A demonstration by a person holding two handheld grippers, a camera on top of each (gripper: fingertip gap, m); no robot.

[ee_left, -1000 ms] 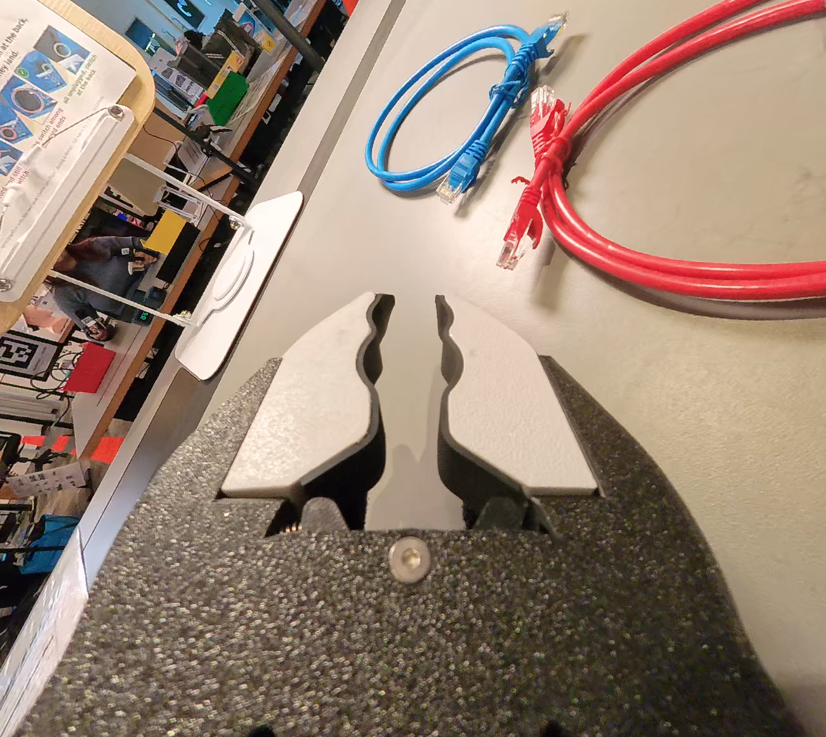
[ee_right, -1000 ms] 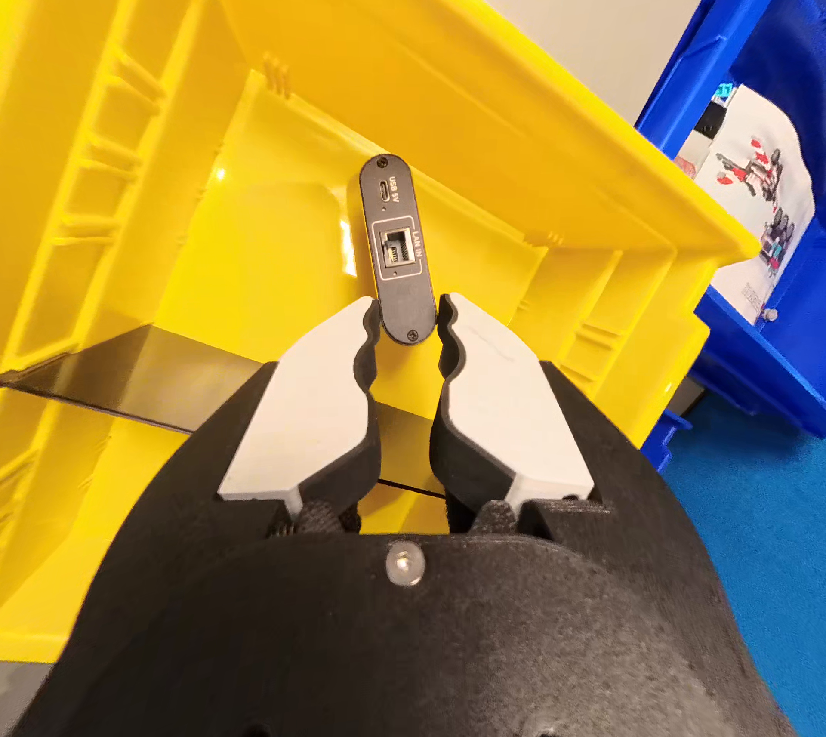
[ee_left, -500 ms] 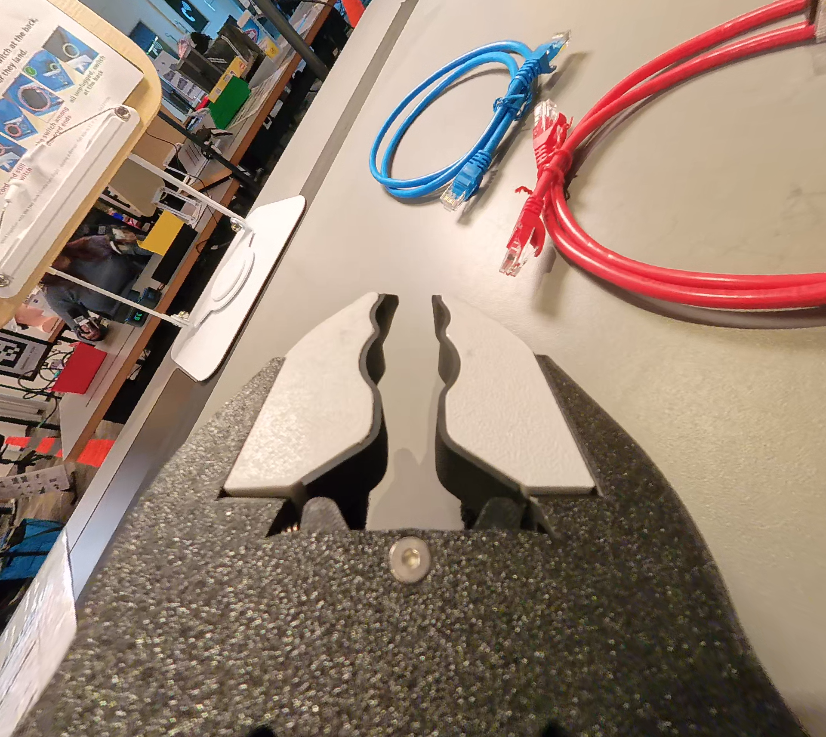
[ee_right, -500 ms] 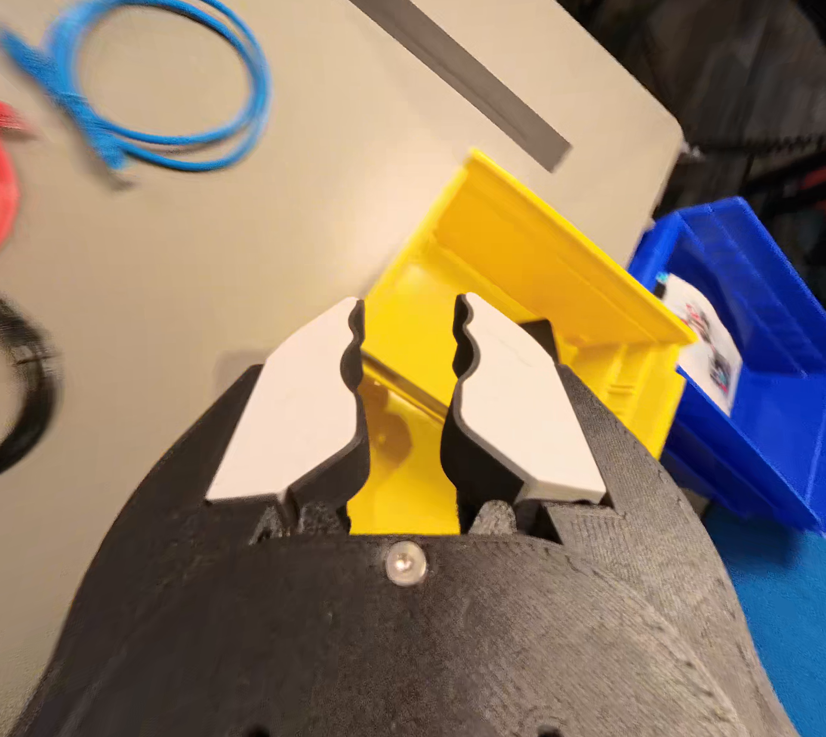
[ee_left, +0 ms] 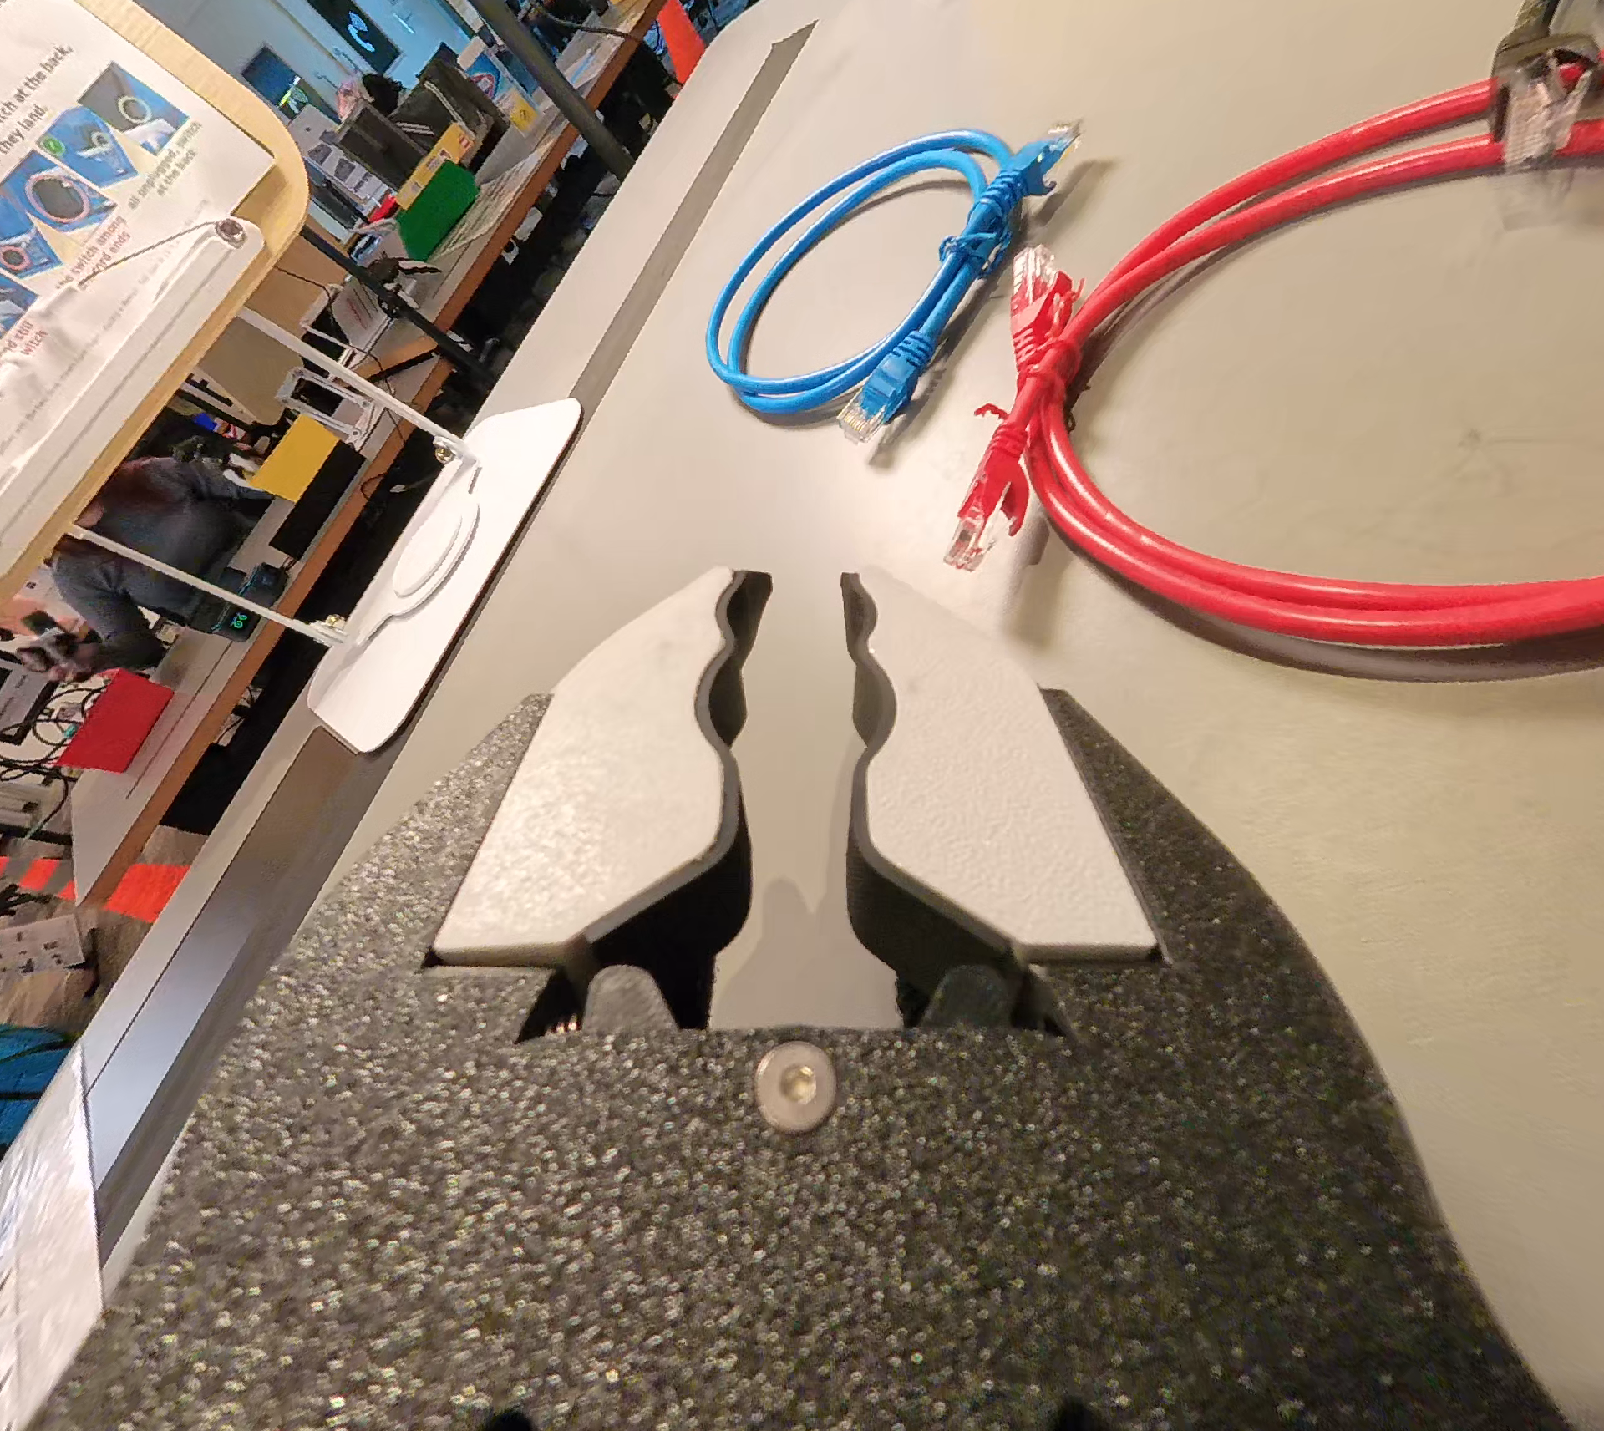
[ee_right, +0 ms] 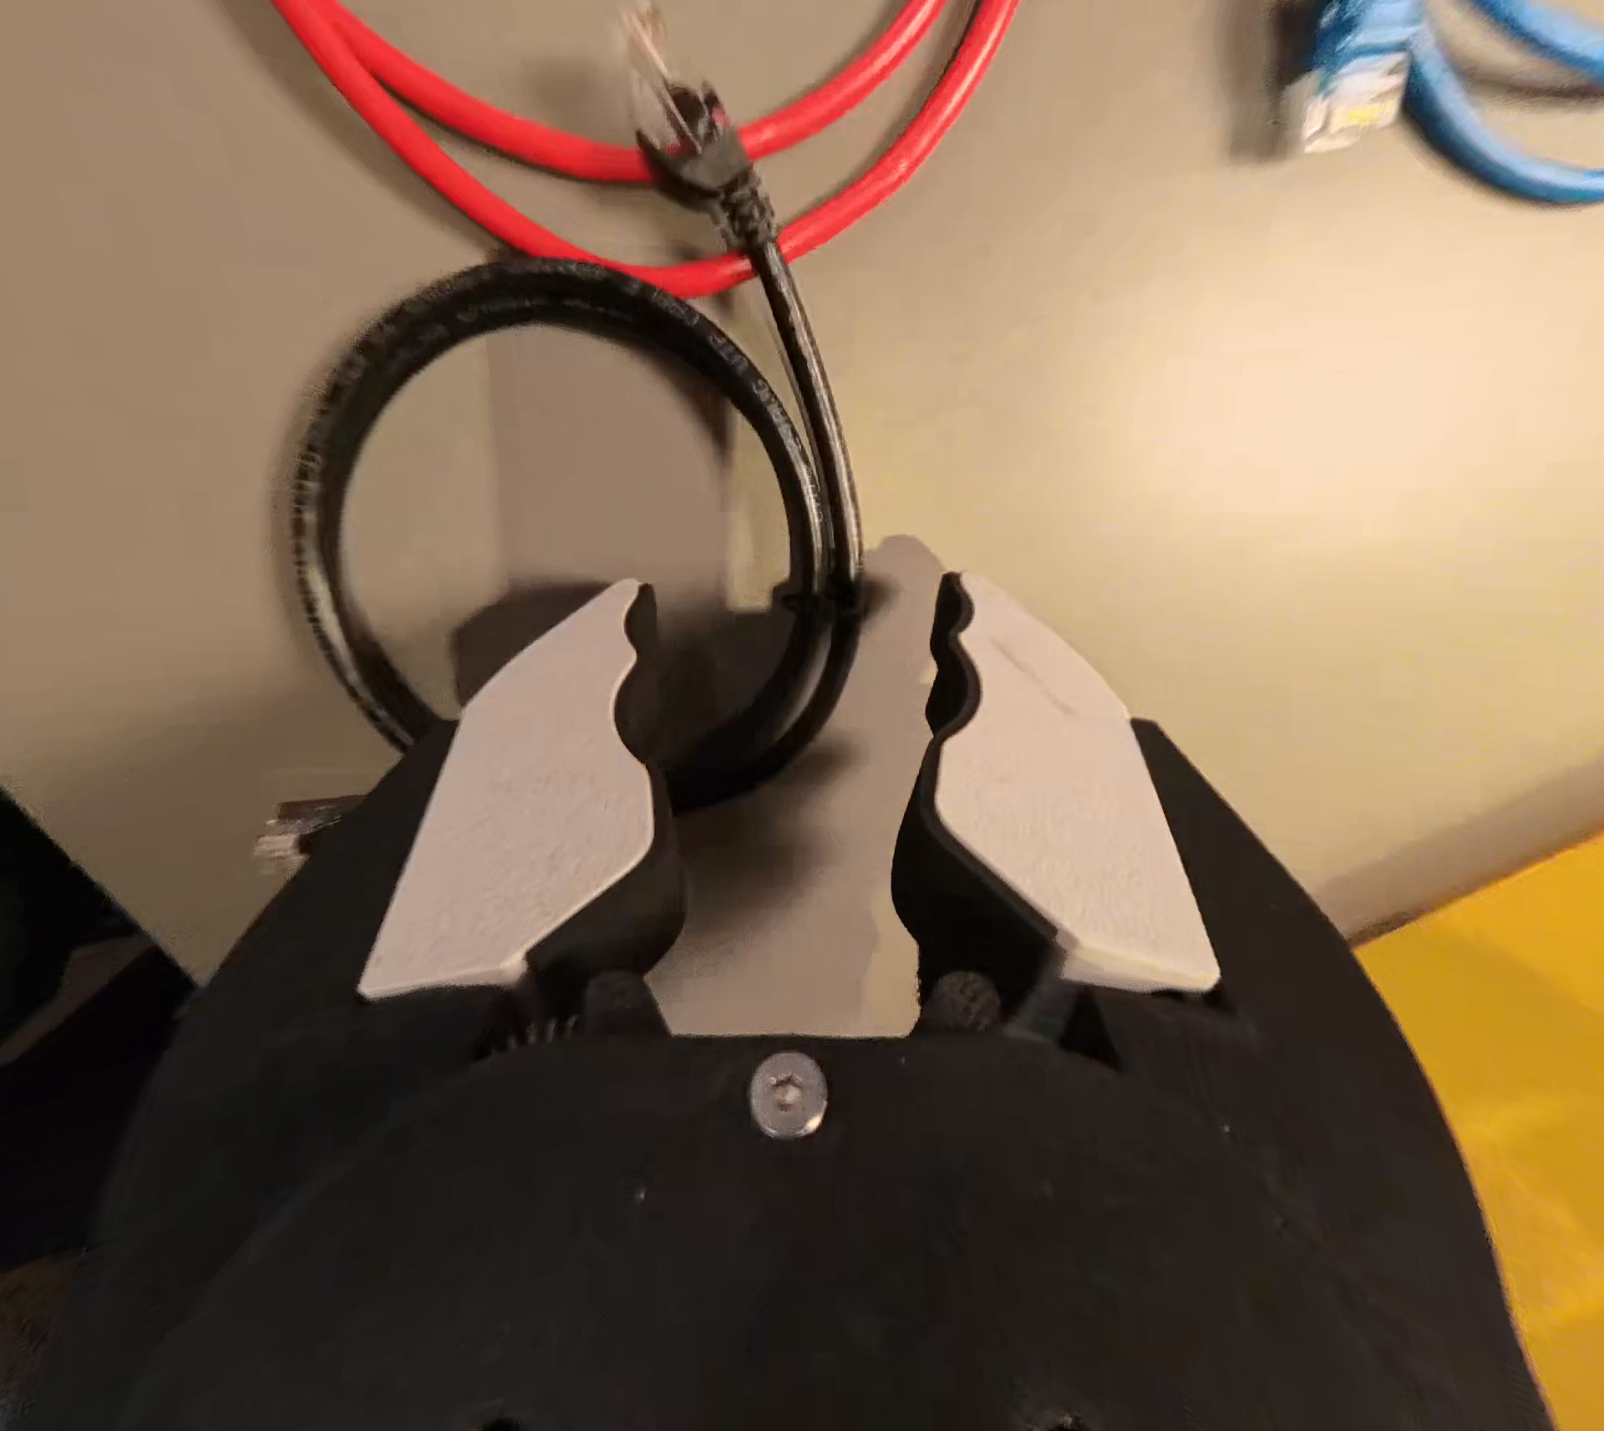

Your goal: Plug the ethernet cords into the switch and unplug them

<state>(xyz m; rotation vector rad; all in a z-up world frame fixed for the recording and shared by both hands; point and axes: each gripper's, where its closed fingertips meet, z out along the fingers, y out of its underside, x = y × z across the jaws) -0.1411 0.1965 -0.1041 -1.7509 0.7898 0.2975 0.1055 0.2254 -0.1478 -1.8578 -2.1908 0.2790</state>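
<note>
We found three coiled cords on the tabletop [ee_left: 1215, 825]. In the left wrist view one cord [ee_left: 833, 313] lay left of a larger coil [ee_left: 1302, 608], well ahead of the left claw [ee_left: 805, 584]. In the right wrist view a third coil [ee_right: 555, 487] lay just before the right claw [ee_right: 794, 595], its plug [ee_right: 694, 131] resting across the larger coil [ee_right: 486, 122].

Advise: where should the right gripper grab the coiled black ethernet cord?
Probably the ribbed boot behind the clear plug, where the coiled black ethernet cord rises over the red cable loop. Bring the right gripper, jaws open, from above, pinching the boot's sides; it sits clear of the table.
</note>
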